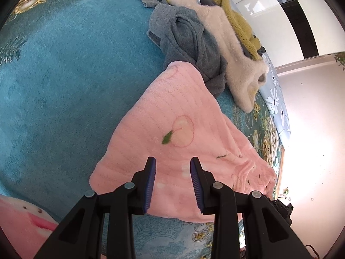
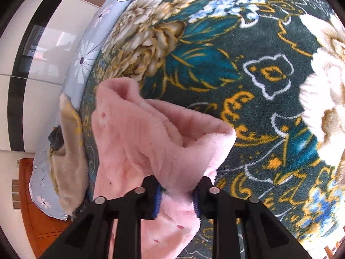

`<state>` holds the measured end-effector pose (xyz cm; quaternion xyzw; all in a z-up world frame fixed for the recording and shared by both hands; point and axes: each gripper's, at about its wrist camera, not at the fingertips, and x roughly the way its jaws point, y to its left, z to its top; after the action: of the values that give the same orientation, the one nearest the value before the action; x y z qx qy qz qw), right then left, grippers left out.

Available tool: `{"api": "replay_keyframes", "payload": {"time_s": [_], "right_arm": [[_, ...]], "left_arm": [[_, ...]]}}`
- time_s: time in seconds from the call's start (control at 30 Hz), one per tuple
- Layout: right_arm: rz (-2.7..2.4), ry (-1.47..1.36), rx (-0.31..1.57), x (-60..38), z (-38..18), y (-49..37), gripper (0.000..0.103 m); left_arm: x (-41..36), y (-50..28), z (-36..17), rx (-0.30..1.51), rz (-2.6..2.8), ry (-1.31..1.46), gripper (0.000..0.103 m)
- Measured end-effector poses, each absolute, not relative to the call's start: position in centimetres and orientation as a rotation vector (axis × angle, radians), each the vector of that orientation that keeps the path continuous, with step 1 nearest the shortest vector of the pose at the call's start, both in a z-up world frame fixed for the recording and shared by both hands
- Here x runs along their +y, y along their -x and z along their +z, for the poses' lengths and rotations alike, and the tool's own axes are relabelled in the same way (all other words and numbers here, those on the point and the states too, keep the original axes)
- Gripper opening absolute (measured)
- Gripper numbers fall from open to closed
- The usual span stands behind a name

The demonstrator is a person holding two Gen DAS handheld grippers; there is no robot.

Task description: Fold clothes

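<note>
A pink fleece garment (image 1: 172,112) with a peach motif lies spread on the teal blanket (image 1: 64,75). My left gripper (image 1: 173,159) hovers over its near edge, fingers apart, with nothing pinched between the blue pads. In the right wrist view a bunched corner of the same pink garment (image 2: 140,133) rises in folds out of my right gripper (image 2: 177,183). Its jaws are shut on the fabric, which drapes over and hides both fingertips. The held corner is lifted off the floral blanket (image 2: 237,64).
Behind the pink piece is a heap of a grey garment (image 1: 189,43), a cream fleece (image 1: 237,64) and a mustard knit (image 1: 237,17). Another pink item (image 1: 19,220) lies at the near left. The bed edge, a pale flowered sheet (image 2: 86,60) and a wooden floor (image 2: 38,205) lie beyond.
</note>
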<state>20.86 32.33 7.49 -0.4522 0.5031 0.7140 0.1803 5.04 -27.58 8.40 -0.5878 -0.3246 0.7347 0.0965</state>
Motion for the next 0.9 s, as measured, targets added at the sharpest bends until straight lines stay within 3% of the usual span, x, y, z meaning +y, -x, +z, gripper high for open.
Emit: {"api": "replay_keyframes", "payload": {"time_s": [0.13,0.27,0.43,0.57,0.73,0.83,0.9], "right_arm": [[2.205,1.257,1.346,29.4,13.2,-19.1,0.019],[2.602,1.300,1.023,21.3,22.1,-15.9,0.019],[2.998,1.366,0.771,8.1,28.3,-14.1,0.019],[3.139,1.582,0.527,-2.9,27.2,-13.0,0.019],[3.049,1.942,0.222,-11.6,19.9,-13.6,0.020],[2.992,2.088,0.131,-13.3,17.1,-14.1,0.025],[3.011,2.131,0.084,-13.5,16.9,-15.0,0.042]], "left_arm": [[-28.0,-5.2,8.4,-0.982,2.162,1.729,0.033],[-29.1,-6.0,9.1,-1.007,2.170,1.689,0.033],[-31.2,-7.4,10.6,-1.038,2.229,1.616,0.033],[-33.6,-8.4,11.4,-1.136,2.263,1.542,0.034],[-35.6,-9.1,11.1,-1.269,2.233,1.508,0.041],[-34.9,-8.5,10.6,-1.284,2.204,1.516,0.043],[-34.6,-8.3,10.6,-1.270,2.189,1.524,0.044]]}}
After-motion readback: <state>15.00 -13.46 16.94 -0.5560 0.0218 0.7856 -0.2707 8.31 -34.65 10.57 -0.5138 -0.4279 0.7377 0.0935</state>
